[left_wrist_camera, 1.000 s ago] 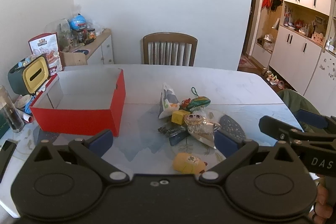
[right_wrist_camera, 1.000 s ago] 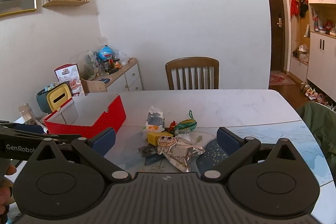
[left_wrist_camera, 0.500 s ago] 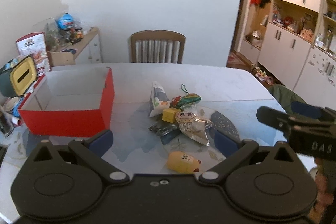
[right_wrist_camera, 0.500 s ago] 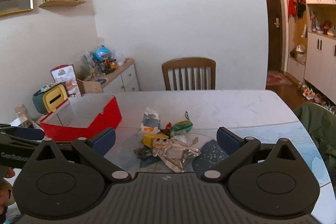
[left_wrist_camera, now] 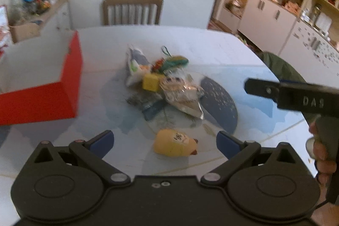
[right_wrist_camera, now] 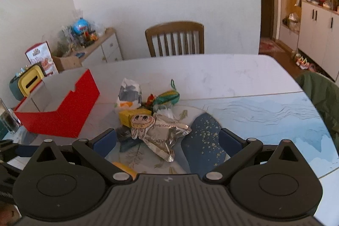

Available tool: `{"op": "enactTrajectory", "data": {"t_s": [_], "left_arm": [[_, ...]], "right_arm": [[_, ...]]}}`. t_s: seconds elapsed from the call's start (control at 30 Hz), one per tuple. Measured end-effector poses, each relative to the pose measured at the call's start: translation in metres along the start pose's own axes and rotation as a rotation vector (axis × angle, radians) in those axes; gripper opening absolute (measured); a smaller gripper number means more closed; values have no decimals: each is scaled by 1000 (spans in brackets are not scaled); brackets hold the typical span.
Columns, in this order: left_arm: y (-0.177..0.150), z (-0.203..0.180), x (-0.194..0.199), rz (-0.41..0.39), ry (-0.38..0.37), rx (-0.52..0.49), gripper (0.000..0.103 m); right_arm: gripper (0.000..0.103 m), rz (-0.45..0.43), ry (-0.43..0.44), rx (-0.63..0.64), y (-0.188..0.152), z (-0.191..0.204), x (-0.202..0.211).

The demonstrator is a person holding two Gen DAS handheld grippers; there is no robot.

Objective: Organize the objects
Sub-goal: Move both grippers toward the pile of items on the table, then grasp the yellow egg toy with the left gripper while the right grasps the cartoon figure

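Note:
A pile of small objects lies mid-table: a silver snack bag (right_wrist_camera: 163,132) with a cartoon face, a yellow block (right_wrist_camera: 129,117), a white pouch (right_wrist_camera: 128,96), a green and red toy (right_wrist_camera: 166,97). A yellow plush toy (left_wrist_camera: 174,143) lies nearest, between the open fingers of my left gripper (left_wrist_camera: 165,141). An open red box (left_wrist_camera: 40,86) stands at the left. My right gripper (right_wrist_camera: 167,141) is open just short of the silver bag. In the left wrist view the right gripper (left_wrist_camera: 296,96) shows from the side with a hand on it.
The pile rests on a marble table (right_wrist_camera: 222,75) with a blue patterned part (right_wrist_camera: 264,111). A wooden chair (right_wrist_camera: 174,38) stands at the far side. A green jacket (right_wrist_camera: 322,96) hangs at the right edge. A sideboard with clutter (right_wrist_camera: 89,43) stands at the left.
Both grippers have moved forward and down toward the pile. The yellow plush now sits between the left fingers, and the silver bag is close in front of the right gripper.

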State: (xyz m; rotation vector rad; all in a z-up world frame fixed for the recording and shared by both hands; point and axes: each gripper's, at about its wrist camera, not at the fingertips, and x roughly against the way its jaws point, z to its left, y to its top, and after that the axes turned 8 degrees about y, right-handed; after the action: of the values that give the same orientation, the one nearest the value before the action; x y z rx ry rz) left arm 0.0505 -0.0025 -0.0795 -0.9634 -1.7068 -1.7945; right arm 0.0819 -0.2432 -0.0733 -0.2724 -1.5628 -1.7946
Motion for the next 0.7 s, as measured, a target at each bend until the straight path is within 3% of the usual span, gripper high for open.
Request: {"op": "enactTrajectory", "data": {"t_s": [0.23,0.57,0.7], "left_arm": [[1,-8,-50,105,-95,-41,103],[-10,-26,-89,113,-110,-180,103],[-11,-29,-98,96,-93,-211,103]], "right_arm": [[103,68,8,-1,16,-3,-41],[102,184,80,55,26,1,-98],[97,223,114,84,27,7,-119]]}}
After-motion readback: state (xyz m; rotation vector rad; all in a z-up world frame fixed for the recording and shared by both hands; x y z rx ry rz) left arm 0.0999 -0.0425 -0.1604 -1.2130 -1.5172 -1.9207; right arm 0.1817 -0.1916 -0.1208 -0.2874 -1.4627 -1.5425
